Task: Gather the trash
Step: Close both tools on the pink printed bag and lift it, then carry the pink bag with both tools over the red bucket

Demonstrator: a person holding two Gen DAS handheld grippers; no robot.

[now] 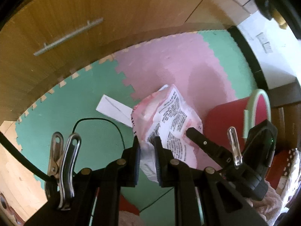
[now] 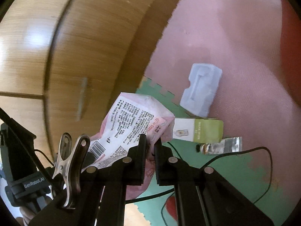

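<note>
A crumpled pink-and-white printed plastic bag (image 1: 169, 116) hangs in the air above the foam floor mat, held by both grippers. My left gripper (image 1: 146, 141) is shut on its lower white edge. One of the right gripper's fingers (image 1: 199, 139) reaches in from the right and pinches the same bag. In the right wrist view, my right gripper (image 2: 150, 141) is shut on the bag (image 2: 128, 120), just below the printed label. On the mat lie a white paper slip (image 1: 112, 107), a white moulded tray (image 2: 201, 90), a green-and-white box (image 2: 199, 130) and a foil sachet (image 2: 225, 145).
A wooden cabinet (image 1: 56, 9) with a metal bar handle (image 1: 67, 35) borders the green-and-pink puzzle mat (image 1: 75, 94). A red bucket (image 1: 231, 116) with a pale green handle stands to the right. Thin black cables (image 2: 263, 150) trail over the mat.
</note>
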